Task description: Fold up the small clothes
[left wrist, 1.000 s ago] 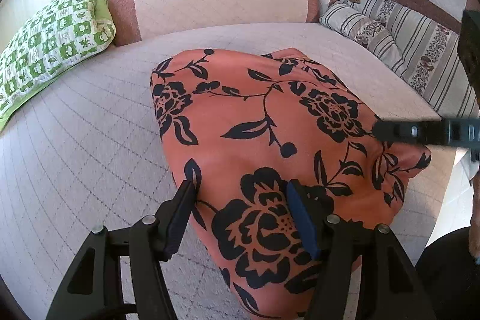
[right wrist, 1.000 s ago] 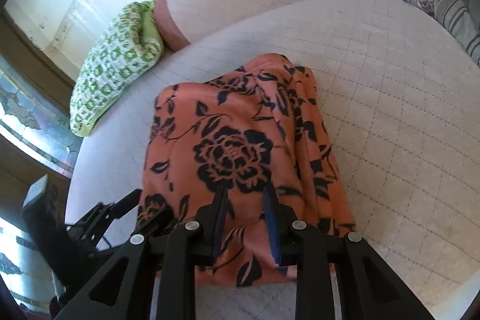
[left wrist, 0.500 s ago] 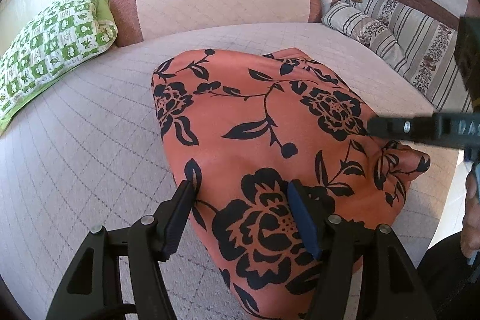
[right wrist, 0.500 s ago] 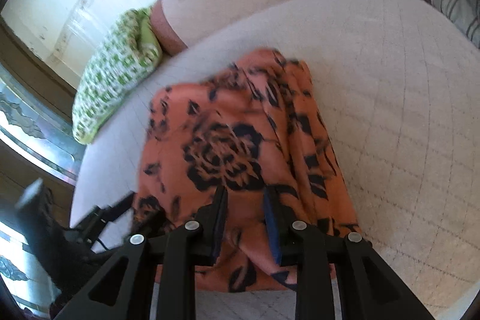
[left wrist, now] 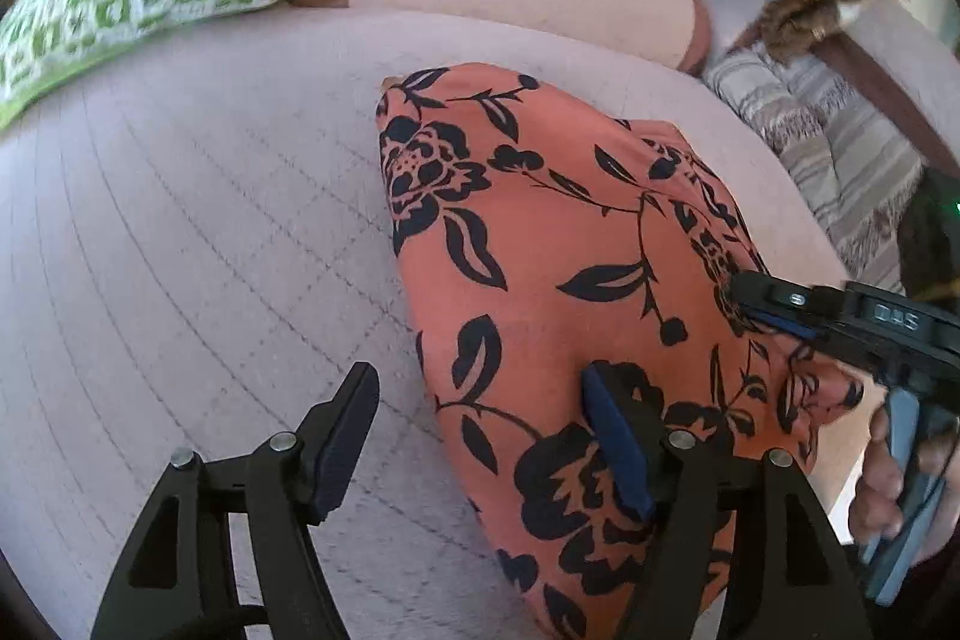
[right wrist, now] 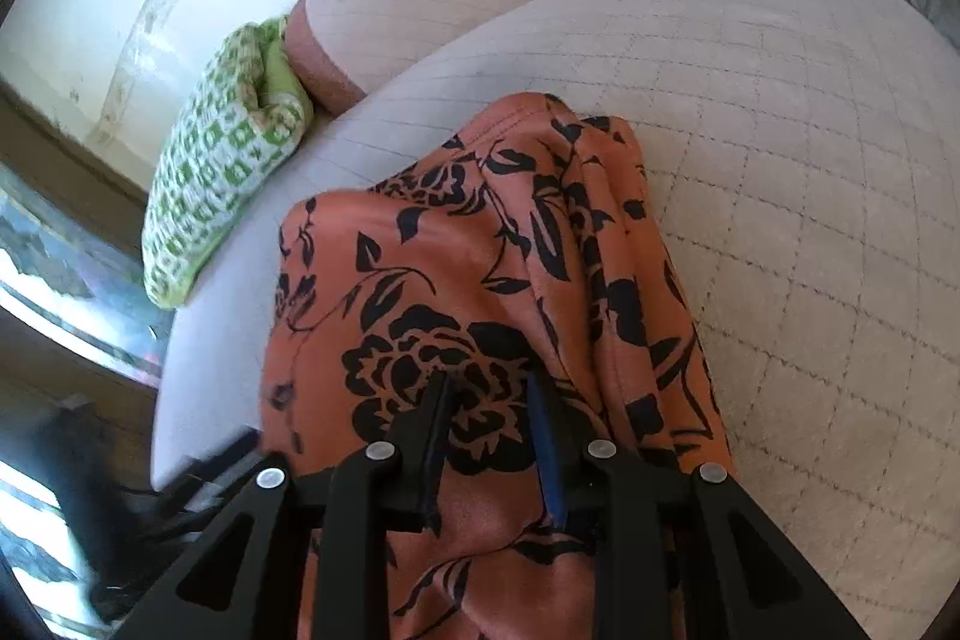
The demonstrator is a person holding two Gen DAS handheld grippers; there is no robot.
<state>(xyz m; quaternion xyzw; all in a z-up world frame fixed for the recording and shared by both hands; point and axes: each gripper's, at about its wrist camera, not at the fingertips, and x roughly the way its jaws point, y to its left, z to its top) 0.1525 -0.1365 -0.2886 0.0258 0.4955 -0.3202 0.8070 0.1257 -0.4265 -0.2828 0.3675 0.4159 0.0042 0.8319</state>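
Left wrist view: orange floral garment [left wrist: 540,244] on quilted bed [left wrist: 180,250]; containers possibly hidden.

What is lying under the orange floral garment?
The orange floral garment lies on a pale quilted bed cover, which shows all around it. Whether anything else sits beneath the cloth cannot be seen, because the fabric covers that area completely.
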